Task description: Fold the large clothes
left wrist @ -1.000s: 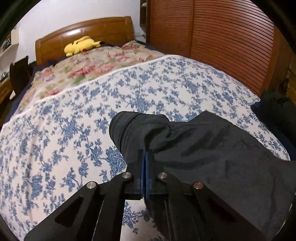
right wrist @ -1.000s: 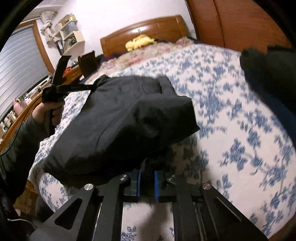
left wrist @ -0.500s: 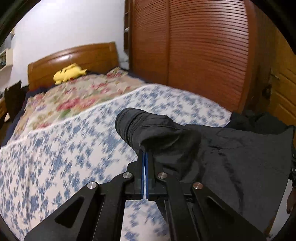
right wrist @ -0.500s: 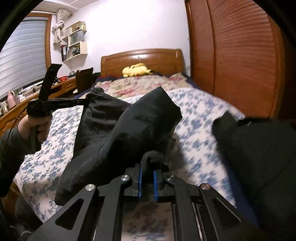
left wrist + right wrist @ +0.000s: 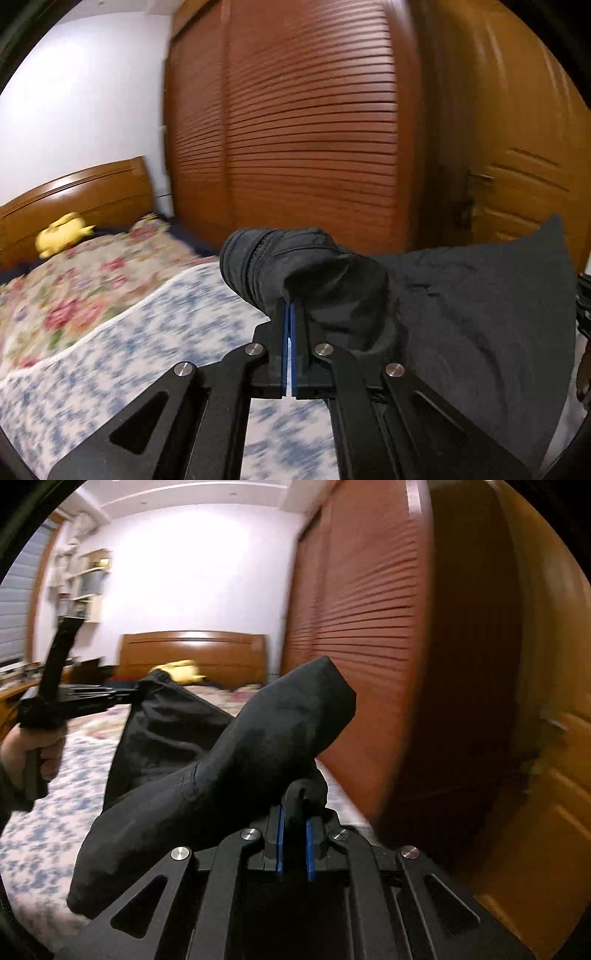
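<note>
A large black garment (image 5: 461, 314) hangs in the air above the bed, stretched between both grippers. My left gripper (image 5: 289, 314) is shut on a bunched edge of it, near a ribbed cuff (image 5: 247, 262). In the right wrist view my right gripper (image 5: 294, 812) is shut on a thick fold of the black garment (image 5: 229, 760), which drapes down to the left. The left gripper (image 5: 127, 698) also shows there, held by a person's hand (image 5: 33, 753), pinching the garment's far corner.
The bed (image 5: 110, 350) below has a blue-flowered cover and a floral quilt (image 5: 81, 280), with a yellow plush toy (image 5: 61, 234) by the wooden headboard (image 5: 74, 195). A slatted wooden wardrobe (image 5: 314, 129) and a door (image 5: 517, 166) stand to the right. Shelves (image 5: 88, 587) hang on the far wall.
Both grippers have risen and tilted up, lifting the black garment off the bed. The views now show more wall and wardrobe and less bed.
</note>
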Motion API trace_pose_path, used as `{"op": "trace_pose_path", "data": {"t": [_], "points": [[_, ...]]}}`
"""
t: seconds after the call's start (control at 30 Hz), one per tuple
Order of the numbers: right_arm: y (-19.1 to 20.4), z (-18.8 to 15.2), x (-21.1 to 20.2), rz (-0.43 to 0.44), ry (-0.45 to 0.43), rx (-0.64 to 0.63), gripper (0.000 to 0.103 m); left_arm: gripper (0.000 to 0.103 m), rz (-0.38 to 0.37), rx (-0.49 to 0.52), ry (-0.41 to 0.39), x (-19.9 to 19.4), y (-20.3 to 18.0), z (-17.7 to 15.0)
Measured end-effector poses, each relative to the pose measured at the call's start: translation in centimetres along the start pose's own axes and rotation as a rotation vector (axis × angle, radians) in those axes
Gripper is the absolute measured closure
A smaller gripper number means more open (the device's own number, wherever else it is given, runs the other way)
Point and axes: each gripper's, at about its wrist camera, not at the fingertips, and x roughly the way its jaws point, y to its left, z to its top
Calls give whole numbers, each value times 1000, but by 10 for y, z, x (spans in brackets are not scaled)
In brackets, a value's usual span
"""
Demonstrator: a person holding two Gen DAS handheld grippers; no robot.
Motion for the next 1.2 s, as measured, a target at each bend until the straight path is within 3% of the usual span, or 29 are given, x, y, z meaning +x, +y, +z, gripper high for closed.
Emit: {"op": "trace_pose_path", "data": {"t": [0.13, 0.2, 0.3, 0.37, 0.43, 0.5, 0.53, 0.57, 0.67, 0.83, 0.9, 1.0, 1.2], "points": [[-63, -19, -11, -145, 60, 71, 95, 102, -89, 44, 43, 29, -52, 1], [-84, -39, -5, -169, 144, 95, 95, 102, -119, 73, 101, 50, -74, -13], [-107, -79, 10, -176, 283, 138, 94, 102, -100, 84, 148, 68, -83, -33], [-117, -95, 9, -183, 322, 175, 92, 102, -74, 77, 183, 76, -78, -43], [-123, -101, -3, -185, 300, 217, 87, 102, -57, 70, 192, 73, -73, -48], [-129, -106, -20, -193, 287, 242, 75, 100, -56, 77, 196, 61, -67, -53], [-128, -106, -30, -189, 279, 250, 64, 98, -47, 85, 196, 56, -64, -54], [-129, -107, -39, -195, 267, 252, 55, 93, -29, 89, 189, 46, -63, -57], [-109, -99, -64, -226, 201, 216, 46, 75, -53, 62, 166, 22, -55, -68], [-81, -81, -96, -151, 130, 177, 43, 60, -60, 38, 127, -24, -45, -85], [-68, -77, -102, -104, 114, 163, 42, 39, -62, 27, 110, -44, -41, -91], [-45, -79, -115, -24, 99, 156, 39, 28, -41, 27, 83, -75, -37, -100], [11, -88, -129, 126, 72, 132, 29, 22, 21, 4, 52, -125, -27, -117]]}}
